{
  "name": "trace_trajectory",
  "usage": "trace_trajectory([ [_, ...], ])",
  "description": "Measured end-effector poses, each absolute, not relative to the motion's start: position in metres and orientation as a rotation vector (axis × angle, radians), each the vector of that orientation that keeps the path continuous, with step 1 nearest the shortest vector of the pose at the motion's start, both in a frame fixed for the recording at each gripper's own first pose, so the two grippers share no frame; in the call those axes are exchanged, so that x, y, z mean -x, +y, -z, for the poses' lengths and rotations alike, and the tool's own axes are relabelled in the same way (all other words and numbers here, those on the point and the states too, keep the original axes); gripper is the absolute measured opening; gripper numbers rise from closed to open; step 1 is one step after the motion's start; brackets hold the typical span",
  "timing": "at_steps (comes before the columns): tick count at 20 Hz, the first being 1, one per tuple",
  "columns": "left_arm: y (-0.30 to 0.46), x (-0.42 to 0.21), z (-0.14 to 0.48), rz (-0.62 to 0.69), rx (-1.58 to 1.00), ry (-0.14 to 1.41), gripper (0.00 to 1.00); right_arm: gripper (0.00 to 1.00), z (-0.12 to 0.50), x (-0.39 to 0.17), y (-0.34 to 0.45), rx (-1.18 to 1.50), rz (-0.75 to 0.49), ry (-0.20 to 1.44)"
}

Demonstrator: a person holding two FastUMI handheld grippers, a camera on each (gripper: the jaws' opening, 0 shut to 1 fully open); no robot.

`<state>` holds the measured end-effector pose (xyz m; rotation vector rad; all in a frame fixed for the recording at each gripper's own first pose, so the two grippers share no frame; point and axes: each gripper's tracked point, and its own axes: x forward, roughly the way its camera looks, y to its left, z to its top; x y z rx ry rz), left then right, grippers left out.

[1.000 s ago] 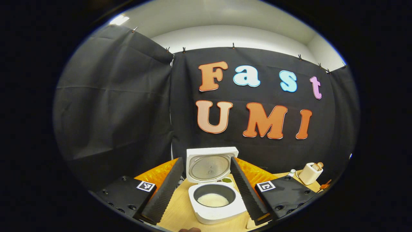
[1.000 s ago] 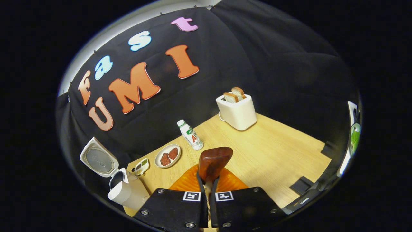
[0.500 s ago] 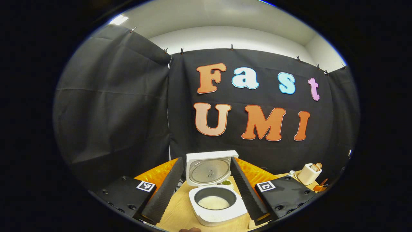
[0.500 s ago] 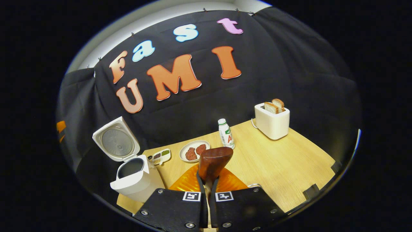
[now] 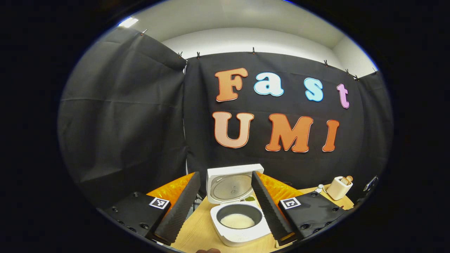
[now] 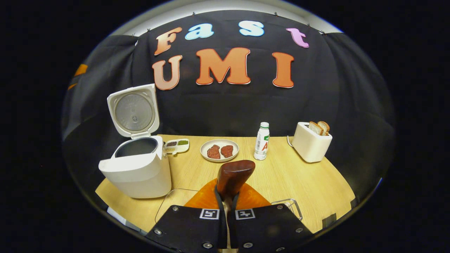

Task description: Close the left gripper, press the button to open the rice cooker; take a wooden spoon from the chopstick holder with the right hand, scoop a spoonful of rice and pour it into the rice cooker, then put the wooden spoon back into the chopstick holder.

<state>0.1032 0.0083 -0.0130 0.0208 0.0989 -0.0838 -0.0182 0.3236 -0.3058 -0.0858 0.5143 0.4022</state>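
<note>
With rice cooker point(image 6: 135, 168) open and rice inside, right gripper point(image 6: 227, 203) clamped on wooden spoon point(image 6: 233, 177), right of cooker; left gripper point(image 5: 225, 207) spread apart, facing cooker. Best to keep spoon upright, return gently; chopstick holder unseen.

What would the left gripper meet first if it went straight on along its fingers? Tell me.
Probably the rice cooker: it sits between the open left gripper fingers, lid raised, rice inside. Depth is unclear, so whether rim or lid comes first is uncertain.
</note>
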Motion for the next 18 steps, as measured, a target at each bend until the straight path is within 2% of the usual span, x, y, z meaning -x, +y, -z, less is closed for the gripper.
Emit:
trace_trajectory([
  [7, 0.011, -0.106, 0.011, 0.091, -0.05, 0.092, 0.99, 0.02, 0.349, 0.032, 0.32, 0.07, -0.352, 0.56],
  [13, 0.007, -0.111, 0.022, 0.095, -0.052, 0.115, 0.99, 0.02, 0.379, 0.035, 0.324, -0.257, -0.266, 0.698],
  [18, 0.008, -0.113, 0.026, 0.079, -0.064, 0.127, 0.99, 0.02, 0.39, 0.042, 0.361, -0.498, -0.284, 0.793],
])
